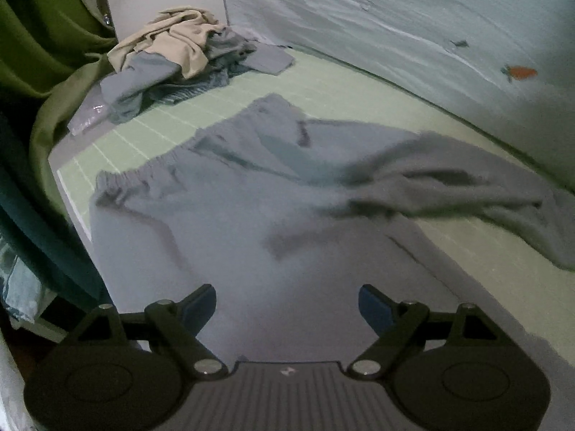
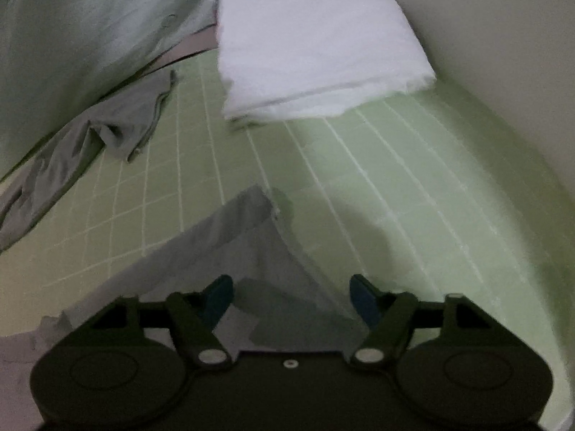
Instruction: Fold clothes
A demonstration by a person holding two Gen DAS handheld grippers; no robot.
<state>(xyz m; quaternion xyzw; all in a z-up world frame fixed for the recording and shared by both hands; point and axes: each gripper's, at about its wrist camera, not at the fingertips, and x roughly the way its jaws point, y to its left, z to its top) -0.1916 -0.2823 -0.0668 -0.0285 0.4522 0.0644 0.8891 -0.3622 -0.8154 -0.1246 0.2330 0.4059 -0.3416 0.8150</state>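
Observation:
Grey sweatpants (image 1: 251, 186) lie spread on a green checked bed sheet (image 1: 323, 82), elastic waistband to the left, one leg twisted toward the right. My left gripper (image 1: 287, 309) is open and empty, just above the near part of the pants. In the right wrist view, one grey pant leg end (image 2: 248, 237) lies below my right gripper (image 2: 291, 300), which is open and empty. The other leg (image 2: 107, 133) lies crumpled at the left by the wall.
A pile of unfolded clothes, beige and grey (image 1: 179, 54), sits at the far left corner of the bed. A folded white blanket (image 2: 316, 43) lies at the far end. A pale wall (image 1: 395, 18) runs along the bed. Green curtain (image 1: 43, 36) hangs at the left.

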